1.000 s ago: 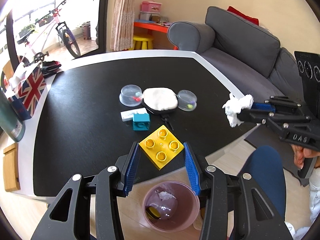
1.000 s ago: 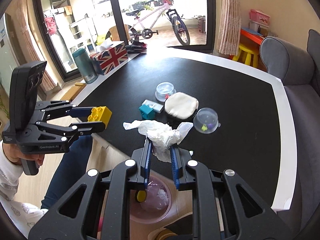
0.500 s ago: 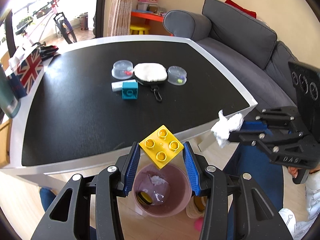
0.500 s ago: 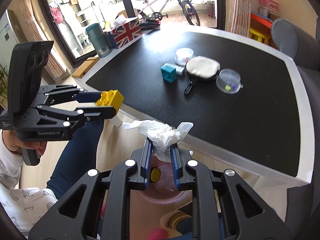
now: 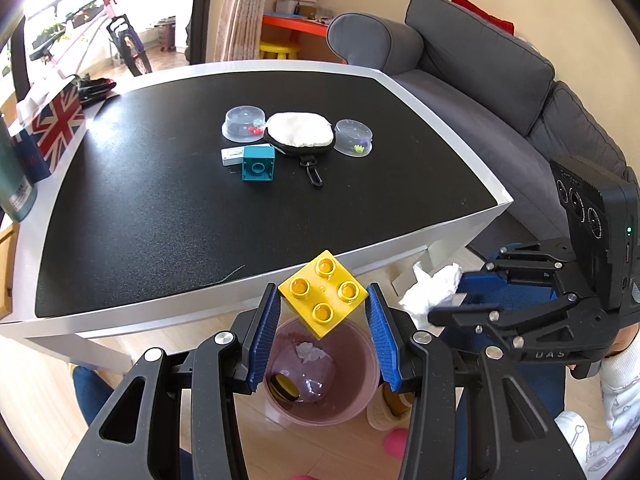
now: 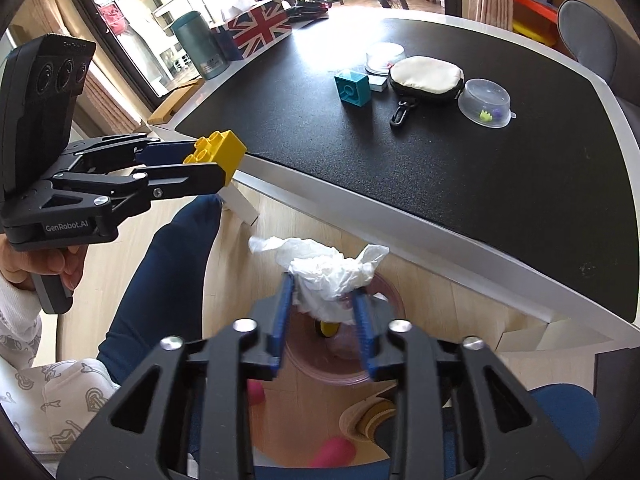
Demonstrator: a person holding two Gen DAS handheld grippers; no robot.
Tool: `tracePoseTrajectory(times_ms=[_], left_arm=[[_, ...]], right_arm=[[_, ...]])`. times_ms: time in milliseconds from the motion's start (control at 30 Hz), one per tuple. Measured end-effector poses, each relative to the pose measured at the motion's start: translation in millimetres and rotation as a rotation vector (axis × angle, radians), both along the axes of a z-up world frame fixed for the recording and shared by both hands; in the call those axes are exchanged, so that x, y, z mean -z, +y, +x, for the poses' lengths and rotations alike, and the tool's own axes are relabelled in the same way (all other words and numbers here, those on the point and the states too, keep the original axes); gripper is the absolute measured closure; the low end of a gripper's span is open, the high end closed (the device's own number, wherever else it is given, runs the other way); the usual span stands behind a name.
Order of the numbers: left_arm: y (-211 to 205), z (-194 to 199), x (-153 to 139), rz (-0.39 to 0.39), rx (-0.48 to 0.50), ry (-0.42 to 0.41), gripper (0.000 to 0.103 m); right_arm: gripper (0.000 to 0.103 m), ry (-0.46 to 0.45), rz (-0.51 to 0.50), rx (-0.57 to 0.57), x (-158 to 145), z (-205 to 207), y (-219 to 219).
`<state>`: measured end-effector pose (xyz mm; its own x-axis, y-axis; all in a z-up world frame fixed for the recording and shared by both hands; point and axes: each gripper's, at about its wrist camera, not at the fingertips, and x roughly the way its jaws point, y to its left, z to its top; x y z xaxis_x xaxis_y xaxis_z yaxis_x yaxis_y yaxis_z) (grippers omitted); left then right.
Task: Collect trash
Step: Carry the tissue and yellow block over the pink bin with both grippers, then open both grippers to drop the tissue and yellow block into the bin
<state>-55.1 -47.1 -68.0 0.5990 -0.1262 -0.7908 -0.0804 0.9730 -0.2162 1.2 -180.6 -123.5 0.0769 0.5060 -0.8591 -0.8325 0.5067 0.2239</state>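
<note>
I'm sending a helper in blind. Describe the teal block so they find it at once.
On the black table, look for the small cluster of items in the middle. The teal block sits on its near side, beside the white pouch; it is the only coloured cube there.

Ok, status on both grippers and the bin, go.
Left hand-held gripper shut on yellow brick. Right hand-held gripper opening, crumpled tissue between jaws. Both over pink bin. Nothing in the way.

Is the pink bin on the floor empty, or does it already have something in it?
Not empty: the pink bin holds a white scrap and a yellow-and-black item.
</note>
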Motion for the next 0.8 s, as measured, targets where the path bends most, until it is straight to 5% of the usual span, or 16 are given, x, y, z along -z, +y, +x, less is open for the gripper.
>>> tracePoseTrajectory(times_ms=[267, 800], left_arm=[[-1.7, 3.9, 3.8, -0.003, 0.014, 0.017, 0.059], [-17.3, 4.1, 16.7, -0.011, 0.057, 0.06, 0.059]], right_arm=[[0.011, 0.006, 0.029, 0.045, -5.4, 9.1, -6.0], [0.008, -0.051, 0.062, 0.132, -28.1, 25.3, -18.4]])
